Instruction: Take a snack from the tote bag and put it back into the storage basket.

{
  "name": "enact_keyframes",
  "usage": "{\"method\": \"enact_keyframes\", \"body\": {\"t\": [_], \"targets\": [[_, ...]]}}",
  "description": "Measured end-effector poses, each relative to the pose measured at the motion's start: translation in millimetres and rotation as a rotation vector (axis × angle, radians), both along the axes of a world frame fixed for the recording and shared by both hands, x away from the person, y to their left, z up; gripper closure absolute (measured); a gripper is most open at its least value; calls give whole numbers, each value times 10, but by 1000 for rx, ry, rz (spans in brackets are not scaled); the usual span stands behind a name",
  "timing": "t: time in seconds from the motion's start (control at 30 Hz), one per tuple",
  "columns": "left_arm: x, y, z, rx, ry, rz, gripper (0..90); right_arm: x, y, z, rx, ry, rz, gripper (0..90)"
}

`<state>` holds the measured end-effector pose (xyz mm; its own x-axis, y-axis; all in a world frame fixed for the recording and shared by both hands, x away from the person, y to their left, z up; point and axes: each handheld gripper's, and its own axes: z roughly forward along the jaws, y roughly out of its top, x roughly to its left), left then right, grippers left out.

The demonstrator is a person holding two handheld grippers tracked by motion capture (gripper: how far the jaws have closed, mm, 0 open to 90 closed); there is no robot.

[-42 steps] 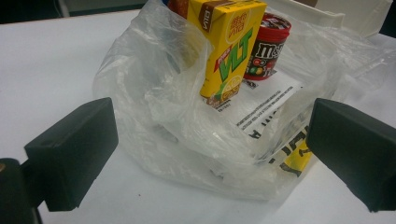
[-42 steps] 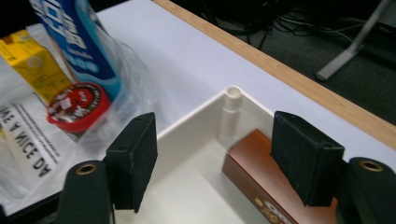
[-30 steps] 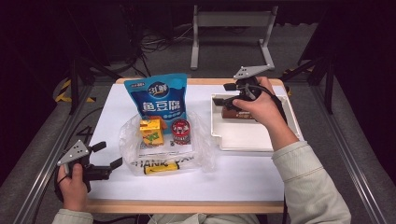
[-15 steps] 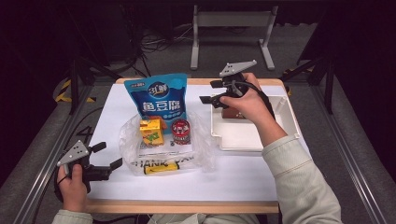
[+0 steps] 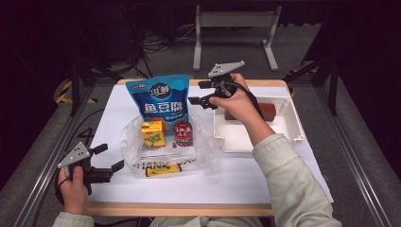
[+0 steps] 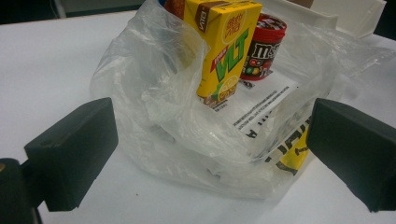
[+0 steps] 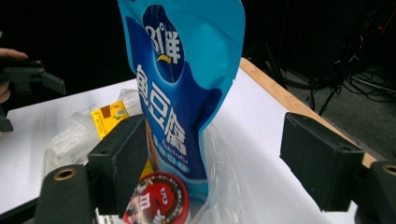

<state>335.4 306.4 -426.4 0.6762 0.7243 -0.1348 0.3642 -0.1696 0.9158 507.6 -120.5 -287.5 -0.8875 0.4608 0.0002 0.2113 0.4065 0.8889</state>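
Note:
A tall blue snack pouch [image 5: 161, 100] stands upright at the back of a clear plastic bag [image 5: 166, 153]. Inside the bag, in front of the pouch, are a yellow juice carton [image 5: 153, 133] and a red candy tub [image 5: 183, 134]. My right gripper [image 5: 199, 92] hangs open just right of the pouch's edge, jaws pointing left at it. In the right gripper view the pouch [image 7: 184, 88] rises ahead between the open jaws, untouched. My left gripper [image 5: 108, 158] rests open near the table's front left. The bag [image 6: 187, 130] with the carton [image 6: 224, 46] lies just past its jaws.
A white tray [image 5: 283, 135] at the right of the table holds a brown block [image 5: 270, 111], partly behind the right hand. The wooden table edge [image 7: 280, 93] runs close beside the right gripper. Dark floor, cables and a metal stand lie beyond.
My right gripper has moved left from above the white tray to beside the blue pouch, staying open. The left gripper has kept still.

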Motion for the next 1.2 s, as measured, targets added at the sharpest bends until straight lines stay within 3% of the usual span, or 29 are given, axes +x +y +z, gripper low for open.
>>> {"method": "enact_keyframes", "body": {"t": [0.33,1.2], "targets": [[0,-1,3,1,-2,-5,30,133,153,-138,49,-6,14,237],[3,10,5,-5,0,-9,29,265,614,-406,13,-22,86,237]]}}
